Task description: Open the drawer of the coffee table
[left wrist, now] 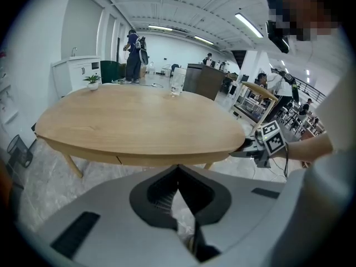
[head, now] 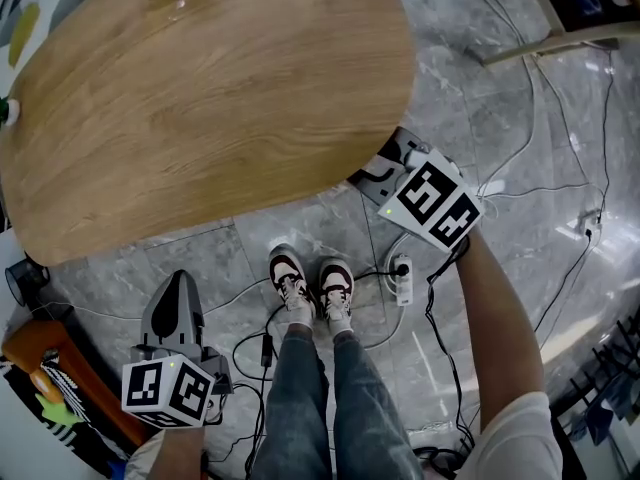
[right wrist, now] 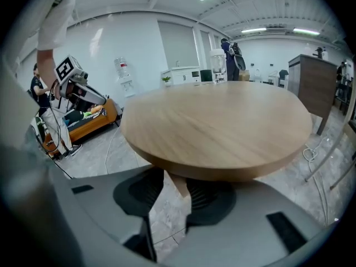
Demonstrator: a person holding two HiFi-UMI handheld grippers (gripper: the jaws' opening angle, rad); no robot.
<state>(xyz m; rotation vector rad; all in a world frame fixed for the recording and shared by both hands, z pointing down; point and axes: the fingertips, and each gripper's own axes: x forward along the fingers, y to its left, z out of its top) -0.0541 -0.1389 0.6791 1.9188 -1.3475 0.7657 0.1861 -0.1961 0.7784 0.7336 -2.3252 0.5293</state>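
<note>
Grip at rim of oval, light-oak coffee table [head: 200, 98] on grey marbled tile floor [head: 500, 118].

Right gripper [right wrist: 177, 176] reaching in under near right edge of tabletop, as seen from head view. Jaws set at narrow gap, tips lying against either side of short, pale wooden tab [right wrist: 179, 185] projecting beneath rim, with floor visible below it. Drawer front not separable from wooden apron [left wrist: 144, 159] in any view; whether tab belongs to drawer not determinable. Left gripper [left wrist: 178, 167] low and well apart from table, beside person's jeans-clad legs [head: 320, 388], pointing toward tabletop edge. Jaws meeting at tips, nothing between them. Clear drinking glass [left wrist: 177, 82] upright on far part of tabletop.
</note>
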